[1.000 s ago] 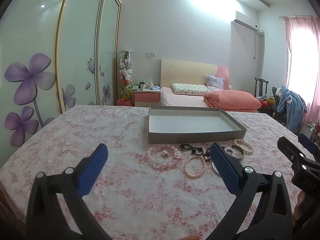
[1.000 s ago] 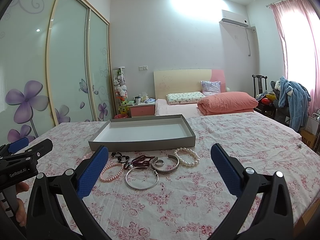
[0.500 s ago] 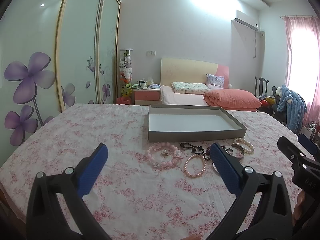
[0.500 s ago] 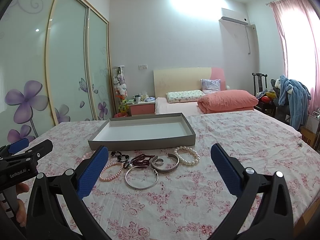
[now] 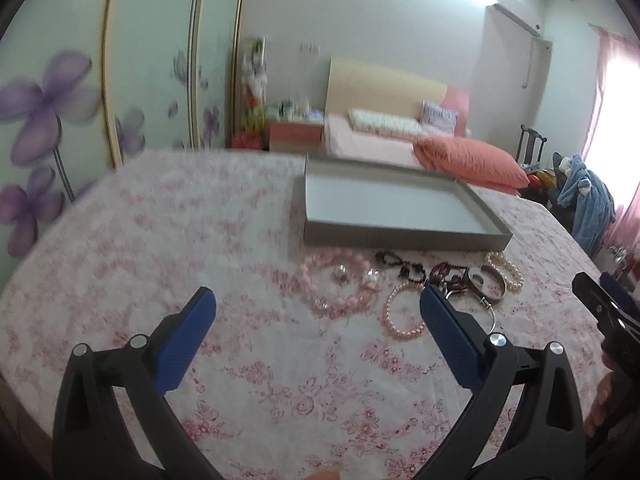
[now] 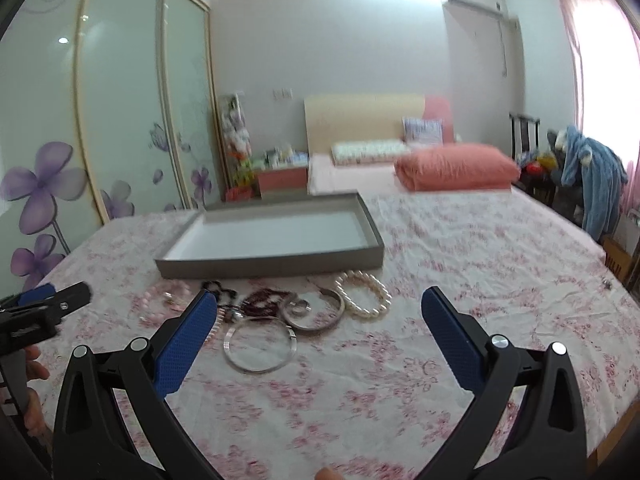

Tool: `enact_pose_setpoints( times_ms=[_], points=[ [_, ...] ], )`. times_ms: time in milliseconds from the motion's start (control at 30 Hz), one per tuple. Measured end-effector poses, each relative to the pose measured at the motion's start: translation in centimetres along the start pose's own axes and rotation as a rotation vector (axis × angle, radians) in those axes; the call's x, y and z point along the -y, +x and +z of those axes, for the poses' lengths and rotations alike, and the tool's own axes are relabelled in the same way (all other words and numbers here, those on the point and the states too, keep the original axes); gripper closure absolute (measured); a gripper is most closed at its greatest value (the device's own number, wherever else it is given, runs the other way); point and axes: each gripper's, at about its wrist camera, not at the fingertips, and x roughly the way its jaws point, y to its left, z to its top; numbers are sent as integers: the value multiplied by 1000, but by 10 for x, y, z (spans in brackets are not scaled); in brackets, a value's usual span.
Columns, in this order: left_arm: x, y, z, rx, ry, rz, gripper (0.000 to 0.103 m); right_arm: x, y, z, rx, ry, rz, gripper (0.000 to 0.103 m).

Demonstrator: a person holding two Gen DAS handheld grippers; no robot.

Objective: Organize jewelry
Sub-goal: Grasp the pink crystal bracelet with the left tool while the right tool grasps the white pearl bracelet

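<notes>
Jaws on both your left gripper (image 5: 316,312) and right gripper (image 6: 319,312) gape empty above the jewelry (image 6: 288,312), clustered beside the bare tray (image 6: 276,264) for short transfers.

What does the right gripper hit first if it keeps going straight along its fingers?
Probably the white pearl bracelet or the floral cloth just ahead of it; the right gripper is open, and the grey tray lies beyond. Depth is unclear.
</notes>
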Motion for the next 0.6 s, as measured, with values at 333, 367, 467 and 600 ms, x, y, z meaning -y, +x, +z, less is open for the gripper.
enact_pose_setpoints(
  times_ms=[333, 367, 467, 600],
  points=[
    [-28, 48, 5, -222, -76, -79, 4, 42, 95, 1, -377, 38, -44, 39],
    [-30, 51, 4, -234, -73, -78, 4, 45, 102, -3, -410, 44, -48, 42],
    [-31, 62, 6, -262, -43, -40, 4, 53, 110, -6, -432, 87, -57, 47],
    [-27, 73, 13, -281, 24, 22, 4, 52, 116, 3, -404, 86, -76, 53]
  ],
)
